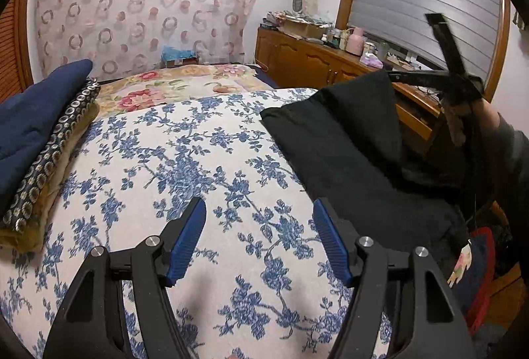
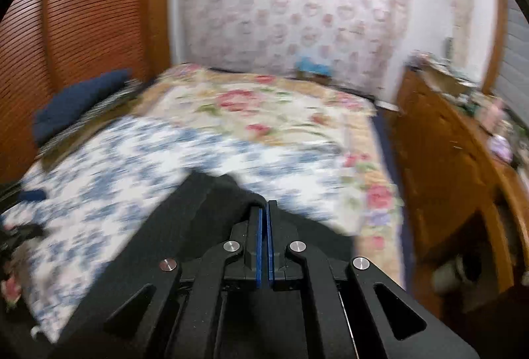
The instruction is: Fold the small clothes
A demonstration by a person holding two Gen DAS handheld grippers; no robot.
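Observation:
A black garment [image 1: 347,154] lies on the right side of the bed, over the blue-flowered white cover [image 1: 185,160]. One corner of it is pulled up into a peak. My right gripper [image 1: 396,77] is at that peak, with a hand and dark sleeve behind it. In the blurred right wrist view, my right gripper [image 2: 265,204] has its blue pads pressed together on the edge of the black garment [image 2: 205,213]. My left gripper [image 1: 258,202] hovers open over the cover, just left of the garment, with nothing between its fingers.
A folded stack sits at the bed's left edge: a navy cloth [image 1: 36,114] over a ring-patterned one [image 1: 53,154]. A pink-flowered blanket [image 1: 172,88] covers the far end. A cluttered wooden dresser [image 1: 307,58] runs along the right. A slatted wooden door [image 2: 82,15] stands at the left.

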